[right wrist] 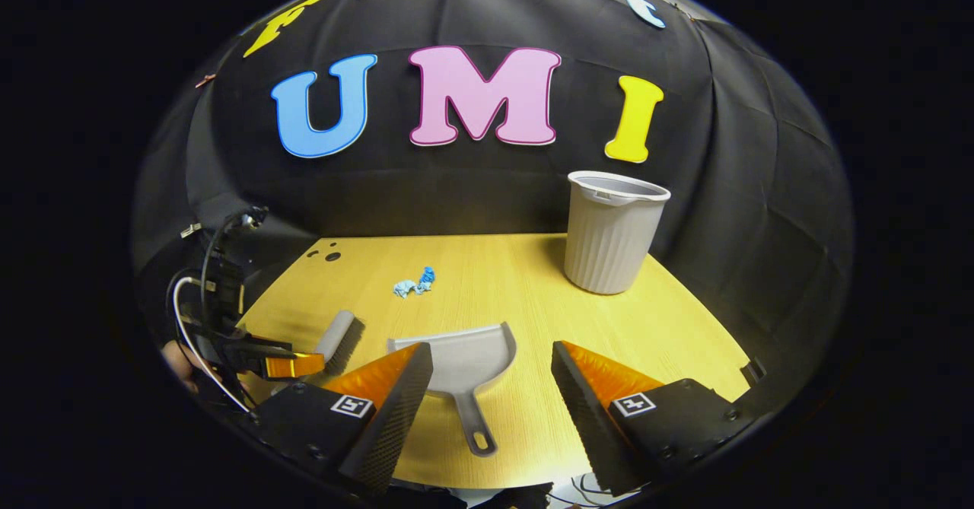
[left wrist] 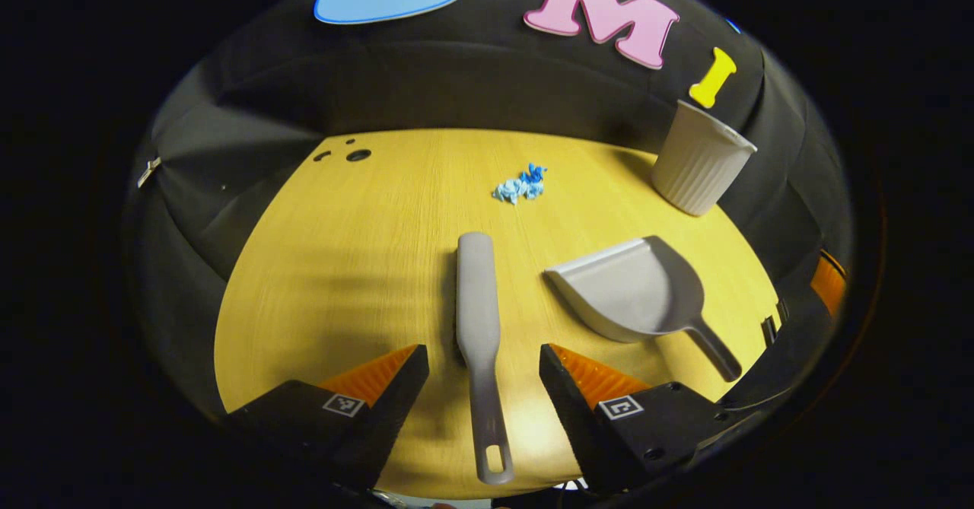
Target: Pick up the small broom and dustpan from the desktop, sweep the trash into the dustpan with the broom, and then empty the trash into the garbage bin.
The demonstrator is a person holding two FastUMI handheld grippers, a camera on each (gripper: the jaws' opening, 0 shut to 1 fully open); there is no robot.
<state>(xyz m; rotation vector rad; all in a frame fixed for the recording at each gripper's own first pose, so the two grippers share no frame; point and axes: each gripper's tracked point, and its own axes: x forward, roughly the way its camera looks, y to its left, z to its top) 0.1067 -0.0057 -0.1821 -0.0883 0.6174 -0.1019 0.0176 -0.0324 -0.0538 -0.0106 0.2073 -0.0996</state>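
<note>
We are at the very start, as far as we can judge: nothing has been picked up and nothing swept. Nearest to us in the left gripper view, the left gripper has its fingers spread wide on either side of the broom, which lies flat on the desk with its handle toward us and its head pointing away; neither finger touches it. In the right gripper view the right gripper is likewise spread open, with the dustpan lying between its fingers, handle toward us and open mouth facing away, and again we see no contact. In that same view the left gripper shows off to the left, low over the broom's bristle end. A little farther out, the trash, a small clump of blue scraps, sits on the bare wood beyond the broom's tip and well apart from the dustpan. Farthest back, the bin stands upright near the desk's far right edge, close to the black cloth wall, and we cannot tell from here whether anything lies inside it. All the steps remain, by our reckoning: closing on both handles, lifting, sweeping the scraps into the pan, and carrying the pan to the bin to tip it out.
</note>
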